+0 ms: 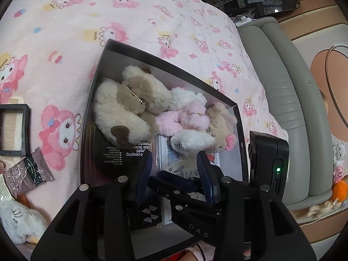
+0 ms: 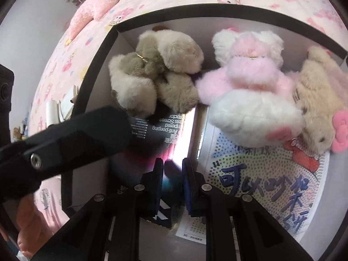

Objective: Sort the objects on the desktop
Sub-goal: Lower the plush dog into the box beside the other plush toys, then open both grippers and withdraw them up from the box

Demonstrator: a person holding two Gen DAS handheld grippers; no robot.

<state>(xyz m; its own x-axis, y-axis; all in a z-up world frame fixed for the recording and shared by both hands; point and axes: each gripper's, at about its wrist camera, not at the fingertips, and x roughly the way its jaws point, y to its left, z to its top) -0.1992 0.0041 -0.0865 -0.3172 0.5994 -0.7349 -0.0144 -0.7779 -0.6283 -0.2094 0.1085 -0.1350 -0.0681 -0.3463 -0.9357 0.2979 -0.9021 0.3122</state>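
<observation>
A black box (image 1: 87, 117) sits on the pink blanket (image 1: 65, 21). Inside lie a beige plush bear (image 1: 126, 108), a pink-and-white plush (image 1: 187, 117) and a tan plush with a pink bow (image 1: 221, 126), on top of a black screen-protector pack (image 1: 121, 156) and a white printed pack (image 2: 261, 174). My left gripper (image 1: 175, 153) hangs open over the box's near end. My right gripper (image 2: 173, 161) is shut on a small black box with a white diamond logo (image 2: 161, 215), low inside the big box. Its fingers (image 1: 174, 180) reach in between the left jaws.
Left of the box lie a clear case holding a comb (image 1: 13, 128), a brown sachet (image 1: 30, 174) and a white plush (image 1: 19, 219). A grey padded edge (image 1: 282, 100) borders the blanket on the right. A pink cushion (image 2: 93, 10) lies far back.
</observation>
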